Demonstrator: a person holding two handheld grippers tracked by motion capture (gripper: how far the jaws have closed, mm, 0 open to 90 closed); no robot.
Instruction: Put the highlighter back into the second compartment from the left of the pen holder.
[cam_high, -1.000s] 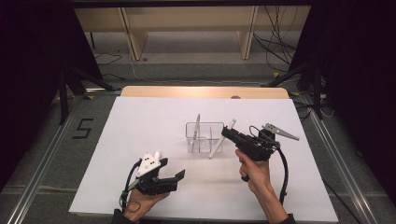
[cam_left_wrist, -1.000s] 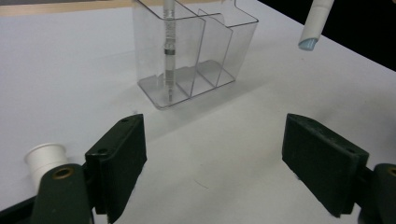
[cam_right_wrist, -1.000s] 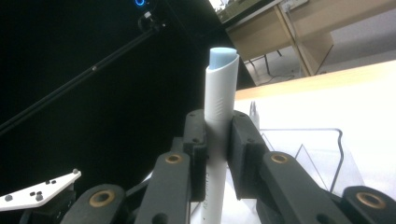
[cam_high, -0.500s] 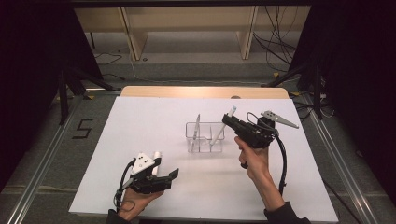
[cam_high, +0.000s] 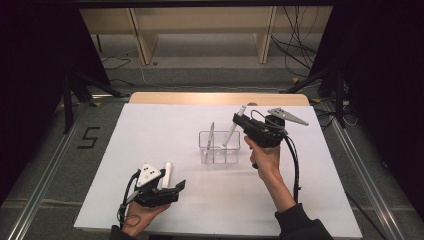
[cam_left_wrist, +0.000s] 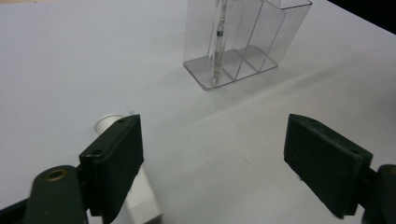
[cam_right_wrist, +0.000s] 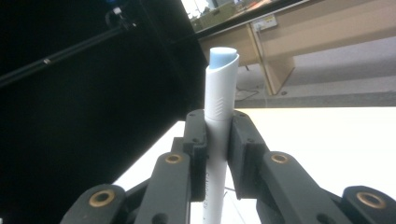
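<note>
A white table (cam_high: 150, 130) stands on a grey floor, with a pale wooden frame (cam_high: 200, 30) beyond its far edge and dark curtains on both sides. The right gripper (cam_high: 239, 118) is raised over the table, its jaws clamped on a white marker (cam_right_wrist: 219, 121) that slants down from them into a clear divided holder (cam_high: 217, 146) just below; a thin pen (cam_high: 211, 136) stands in the holder's other end. The left gripper (cam_high: 172, 187) rests low near the table's near edge with its jaws spread wide and gripping nothing; a white capped marker (cam_left_wrist: 135, 186) lies on the table beside its left jaw.
</note>
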